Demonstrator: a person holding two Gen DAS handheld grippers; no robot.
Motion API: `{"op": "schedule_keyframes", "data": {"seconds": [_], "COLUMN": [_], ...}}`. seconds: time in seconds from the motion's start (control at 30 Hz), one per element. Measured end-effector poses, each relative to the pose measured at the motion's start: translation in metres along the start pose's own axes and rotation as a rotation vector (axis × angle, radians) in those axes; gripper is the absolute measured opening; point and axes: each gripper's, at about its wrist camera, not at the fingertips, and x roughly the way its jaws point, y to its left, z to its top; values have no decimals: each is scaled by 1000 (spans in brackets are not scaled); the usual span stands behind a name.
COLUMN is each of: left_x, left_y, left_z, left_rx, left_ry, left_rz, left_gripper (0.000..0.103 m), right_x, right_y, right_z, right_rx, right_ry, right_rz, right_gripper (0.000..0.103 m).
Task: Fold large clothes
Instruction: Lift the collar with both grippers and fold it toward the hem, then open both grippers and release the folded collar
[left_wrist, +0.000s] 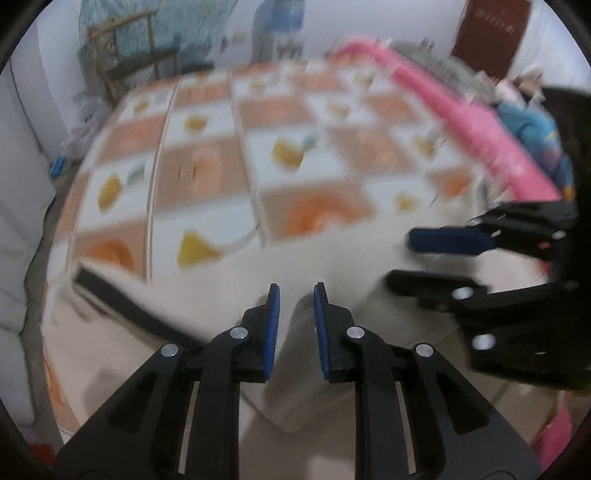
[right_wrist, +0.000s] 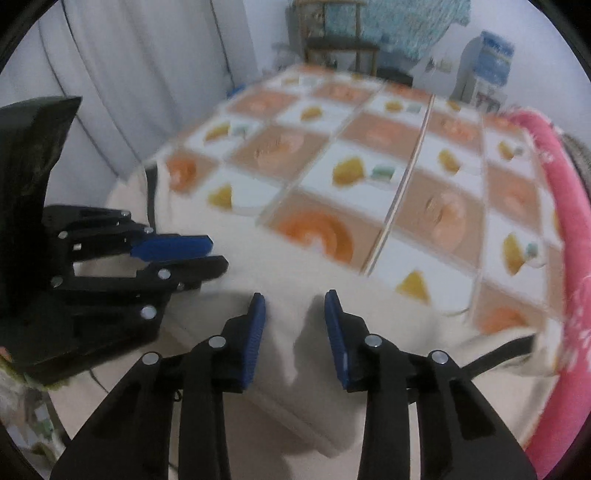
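A cream-white garment (left_wrist: 332, 258) (right_wrist: 258, 266) lies spread over the near part of a bed, with a black trim strip (left_wrist: 122, 302) (right_wrist: 498, 350) along its edge. Both views are blurred. My left gripper (left_wrist: 295, 295) hangs just above the cloth, pointing steeply down; its blue pads stand a narrow gap apart with nothing pinched. My right gripper (right_wrist: 295, 299) is beside it over the same garment, jaws wider apart and empty. Each gripper shows in the other's view: the right gripper (left_wrist: 400, 258) at the right edge, the left gripper (right_wrist: 218, 254) at the left edge.
The bed sheet (left_wrist: 295, 122) (right_wrist: 369, 129) is checked orange and white with fruit prints. A pink rolled blanket (left_wrist: 480, 125) (right_wrist: 569, 229) runs along the bed's right side, with blue patterned clothes (left_wrist: 535, 133) behind it. A wooden chair (left_wrist: 125, 55) stands beyond the bed. White curtain (right_wrist: 129, 74) hangs left.
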Motion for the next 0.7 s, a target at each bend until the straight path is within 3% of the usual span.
{"op": "schedule_keyframes", "data": {"seconds": [0.03, 0.17, 0.27, 0.43, 0.53, 0.67, 0.7], "left_x": [-4, -14, -22, -38, -43, -27, -28], "left_y": [0, 5, 7, -2, -7, -14, -15], "left_z": [-6, -20, -26, -37, -42, -55, -57], "left_rx": [25, 84, 108, 161, 177, 214, 211], "left_ry": [-33, -31, -32, -68, -64, -15, -42], "left_rz": [4, 23, 30, 60, 40, 91, 95], "left_gripper": [20, 25, 25, 25, 25, 25, 25], "right_x": [0, -10, -19, -25, -29, -25, -23], "right_y": [-1, -12, -24, -31, -26, -19, -17], "right_z": [-5, -28, -38, -47, -46, -53, -56], "right_rx": [-8, -38, -17, 11, 24, -18, -31], "right_ry": [1, 2, 1, 1, 8, 19, 15], "right_rz": [-3, -47, -27, -19, -50, -114, -130], "right_gripper": [33, 32, 24, 21, 21, 21, 21]}}
